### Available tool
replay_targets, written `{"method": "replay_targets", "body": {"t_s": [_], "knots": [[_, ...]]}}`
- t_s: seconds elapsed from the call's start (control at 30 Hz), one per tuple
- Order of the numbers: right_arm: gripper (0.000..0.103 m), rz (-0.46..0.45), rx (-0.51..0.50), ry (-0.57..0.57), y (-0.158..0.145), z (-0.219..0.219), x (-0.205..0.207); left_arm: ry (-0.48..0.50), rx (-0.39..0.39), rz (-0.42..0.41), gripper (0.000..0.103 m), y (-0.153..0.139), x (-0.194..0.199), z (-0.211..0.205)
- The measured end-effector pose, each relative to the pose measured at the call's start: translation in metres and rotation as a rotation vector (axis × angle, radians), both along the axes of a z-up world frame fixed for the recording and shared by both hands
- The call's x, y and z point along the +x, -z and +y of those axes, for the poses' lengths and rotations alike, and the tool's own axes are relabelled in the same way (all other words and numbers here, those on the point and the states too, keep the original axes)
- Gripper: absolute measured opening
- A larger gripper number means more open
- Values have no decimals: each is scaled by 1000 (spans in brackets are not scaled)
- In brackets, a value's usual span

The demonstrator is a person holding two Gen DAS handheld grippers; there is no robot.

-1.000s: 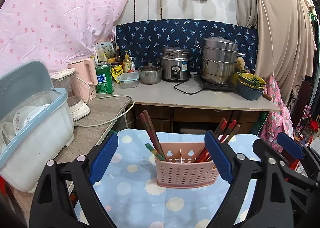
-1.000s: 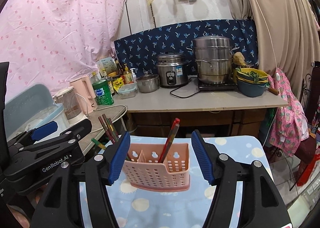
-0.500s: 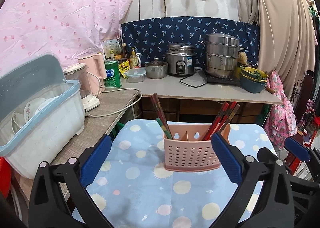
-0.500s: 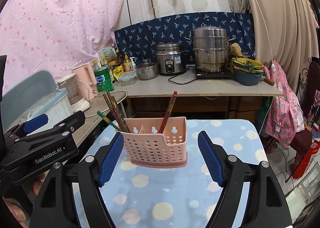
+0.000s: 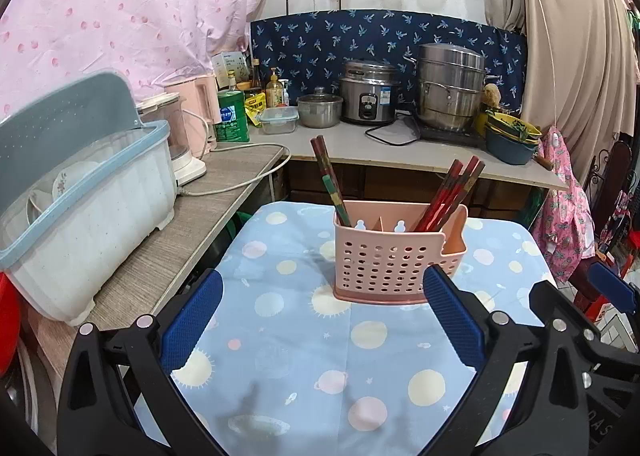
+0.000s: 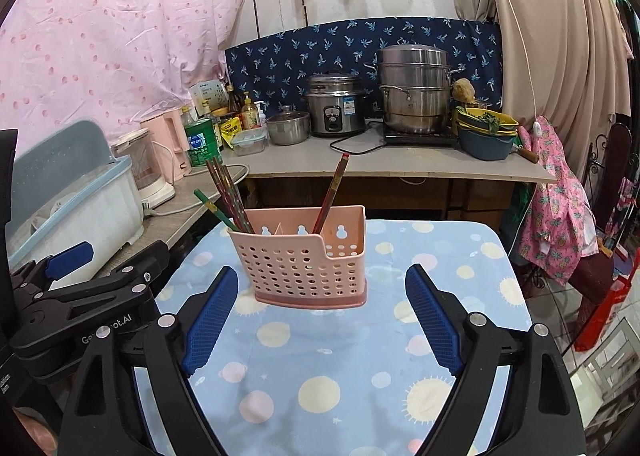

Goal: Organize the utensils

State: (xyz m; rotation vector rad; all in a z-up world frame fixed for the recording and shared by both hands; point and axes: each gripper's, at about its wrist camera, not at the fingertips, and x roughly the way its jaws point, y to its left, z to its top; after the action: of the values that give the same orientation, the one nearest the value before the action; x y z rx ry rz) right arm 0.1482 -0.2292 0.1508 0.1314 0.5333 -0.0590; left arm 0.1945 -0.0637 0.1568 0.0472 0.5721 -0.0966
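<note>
Pink holder [image 6: 304, 260] mid-frame already keeps the chopsticks [image 5: 448, 192] sorted, so both spread, empty grippers, left [image 5: 320, 320] and right [image 6: 320, 324], should just clear it.

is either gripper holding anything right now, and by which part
Nothing is held. The left gripper and right gripper are both open, short of the pink utensil holder.

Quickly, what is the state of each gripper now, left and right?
Left gripper: open, holding nothing.
Right gripper: open, holding nothing.
</note>
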Motion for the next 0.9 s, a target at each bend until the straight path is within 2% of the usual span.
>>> {"method": "replay_targets", "body": {"t_s": [0.17, 0.27, 0.9], "knots": [[87, 15, -6, 9, 6, 2, -4, -8, -8, 18, 96, 8, -3, 3], [97, 17, -11, 21, 8, 1, -6, -8, -12, 28, 96, 12, -4, 5], [97, 81, -18, 35, 33, 4, -11, -28, 47, 60, 96, 30, -11, 4]]}}
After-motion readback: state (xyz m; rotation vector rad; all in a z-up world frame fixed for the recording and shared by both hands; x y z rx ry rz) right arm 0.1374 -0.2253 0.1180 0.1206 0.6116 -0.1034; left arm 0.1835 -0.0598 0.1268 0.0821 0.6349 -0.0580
